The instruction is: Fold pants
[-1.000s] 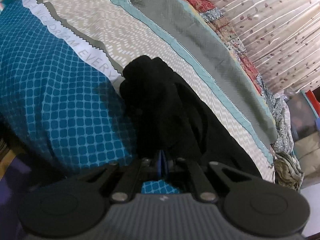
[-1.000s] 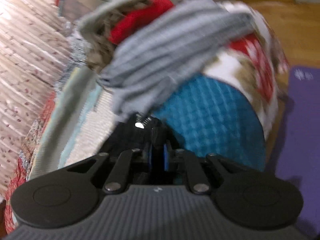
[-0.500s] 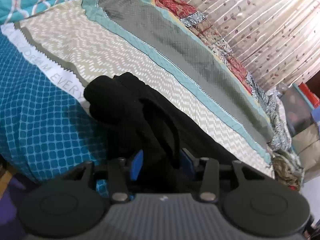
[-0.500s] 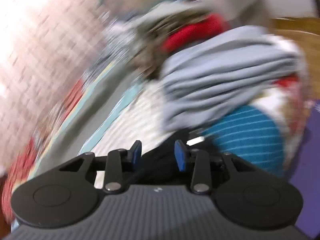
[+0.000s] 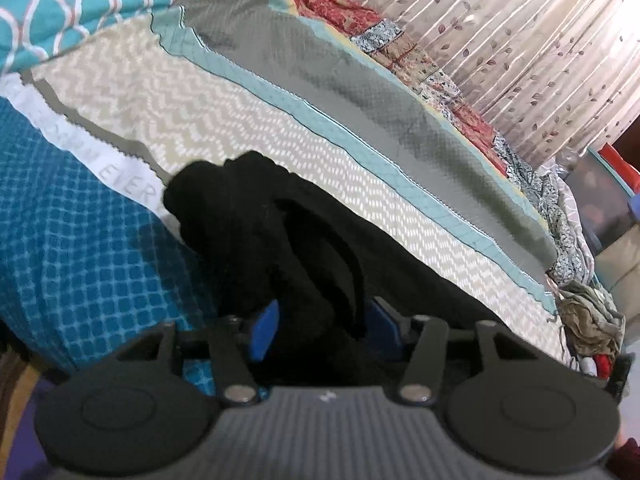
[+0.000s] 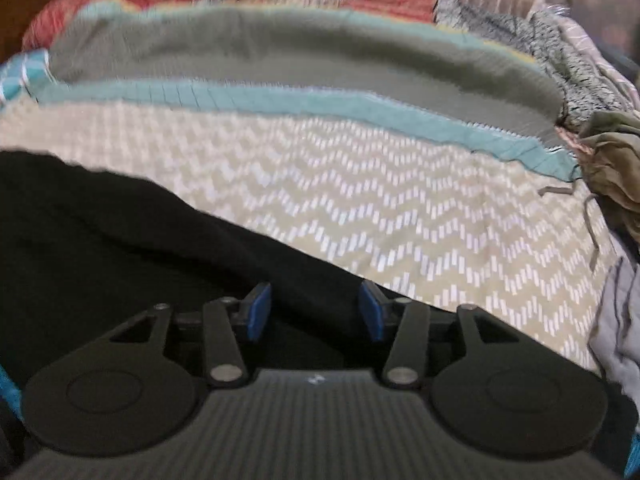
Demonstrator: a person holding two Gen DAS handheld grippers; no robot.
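Left wrist view looks along a bed (image 5: 320,152) spread with a quilt in long bands: a blue grid patch (image 5: 80,264) at the near side, a white strip with printed letters, a beige chevron band, a thin teal stripe and a grey band (image 5: 360,92) beyond it. A teal pillow (image 5: 68,12) sits at the head end. Past the grey band lies red patterned bedding (image 5: 332,4), and behind that hangs a pale curtain (image 5: 520,48) printed with leaves. At the far end a crumpled olive cloth (image 5: 588,316) lies heaped on the bed's corner, with a dark box (image 5: 600,204) on the floor side behind it.

The black pants (image 5: 256,216) lie on the chevron band near the bed's edge, bunched into a lump at one end and stretching on as a long strip. The left tool (image 5: 326,326) is opening, its blue pads about half apart, with a fold of the pants standing between them; the cloth hides much of the right pad, and whether the pads press on it cannot be told.

The right wrist view is blurred. The right tool (image 6: 316,312) is also opening, pads about half apart and over the pants (image 6: 120,248), which lie flat beneath rather than being pinched. A grey garment (image 6: 616,320) and the olive cloth (image 6: 612,160) crowd the right edge.
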